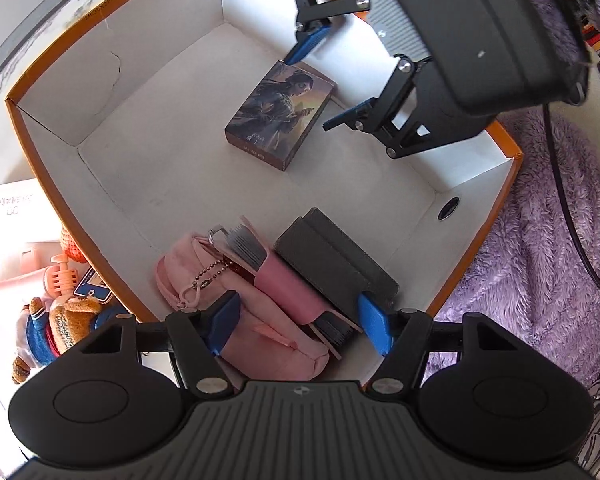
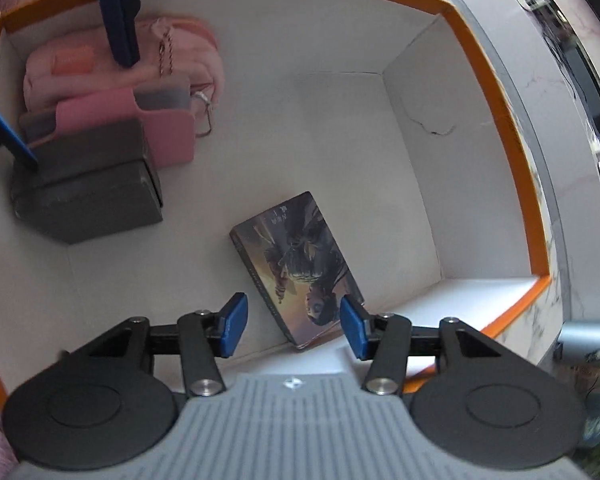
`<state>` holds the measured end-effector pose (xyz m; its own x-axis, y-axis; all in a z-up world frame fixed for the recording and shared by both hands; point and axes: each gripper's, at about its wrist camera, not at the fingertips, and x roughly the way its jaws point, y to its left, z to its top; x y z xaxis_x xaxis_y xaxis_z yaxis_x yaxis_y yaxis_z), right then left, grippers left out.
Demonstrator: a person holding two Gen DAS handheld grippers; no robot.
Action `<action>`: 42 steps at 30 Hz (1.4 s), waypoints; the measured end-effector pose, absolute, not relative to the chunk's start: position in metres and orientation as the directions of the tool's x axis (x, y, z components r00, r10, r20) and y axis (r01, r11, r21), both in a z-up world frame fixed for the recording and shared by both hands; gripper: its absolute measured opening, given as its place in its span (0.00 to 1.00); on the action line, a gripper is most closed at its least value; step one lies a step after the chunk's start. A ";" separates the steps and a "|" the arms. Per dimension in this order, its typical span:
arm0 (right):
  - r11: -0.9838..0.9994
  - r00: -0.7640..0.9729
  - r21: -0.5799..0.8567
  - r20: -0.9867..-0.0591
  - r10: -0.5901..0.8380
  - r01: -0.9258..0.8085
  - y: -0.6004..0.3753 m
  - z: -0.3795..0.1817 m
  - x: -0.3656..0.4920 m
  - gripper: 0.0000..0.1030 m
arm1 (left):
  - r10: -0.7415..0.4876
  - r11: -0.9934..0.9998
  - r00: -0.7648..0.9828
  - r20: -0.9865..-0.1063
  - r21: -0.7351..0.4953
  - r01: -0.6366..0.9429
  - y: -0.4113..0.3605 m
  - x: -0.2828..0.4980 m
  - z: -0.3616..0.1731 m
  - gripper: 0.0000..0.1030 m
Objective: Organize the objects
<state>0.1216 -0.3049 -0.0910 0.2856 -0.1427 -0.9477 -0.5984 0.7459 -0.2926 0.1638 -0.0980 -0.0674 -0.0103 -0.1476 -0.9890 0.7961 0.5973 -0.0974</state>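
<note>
In the left wrist view, the left gripper point(image 1: 298, 326) hangs with jaws spread and nothing pinched over a pink pouch point(image 1: 236, 312), a pink card holder point(image 1: 288, 284) and a grey block point(image 1: 336, 260) crowded at six o'clock in the orange-rimmed box point(image 1: 60, 208), while the right gripper point(image 1: 320, 84), also spread, sits at one o'clock beside the illustrated card box point(image 1: 280, 114). In the right wrist view, the right gripper point(image 2: 294, 330) has spread jaws; the card box point(image 2: 296, 268) lies unheld on the floor at six o'clock, the pouch point(image 2: 76, 68) cluster at ten o'clock.
</note>
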 end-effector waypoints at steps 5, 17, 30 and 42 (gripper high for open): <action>0.694 0.268 -0.295 -0.951 -0.151 -0.657 -0.314 -0.105 0.130 0.57 | -0.154 0.600 -0.021 -0.988 -0.111 0.793 -0.098 0.164 -0.069 0.75; 0.802 0.201 -0.155 -0.979 -0.045 -0.576 -0.331 -0.098 0.136 0.11 | -0.172 0.610 -0.028 -0.985 -0.129 0.782 -0.097 0.165 -0.071 0.75; 0.766 0.220 -0.187 -0.974 -0.061 -0.616 -0.324 -0.095 0.149 0.56 | -0.156 0.620 -0.024 -0.987 -0.117 0.775 -0.097 0.165 -0.066 0.74; 0.823 0.143 -0.167 -0.984 -0.106 -0.543 -0.340 -0.113 0.187 0.63 | -0.176 0.627 -0.007 -0.984 -0.117 0.770 -0.093 0.165 -0.067 0.69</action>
<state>0.1867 -0.3401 -0.1130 0.1428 -0.1059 -0.9841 -0.5428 0.8230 -0.1673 0.1654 -0.0934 -0.0667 -0.0065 -0.1761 -0.9844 0.7703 0.6268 -0.1172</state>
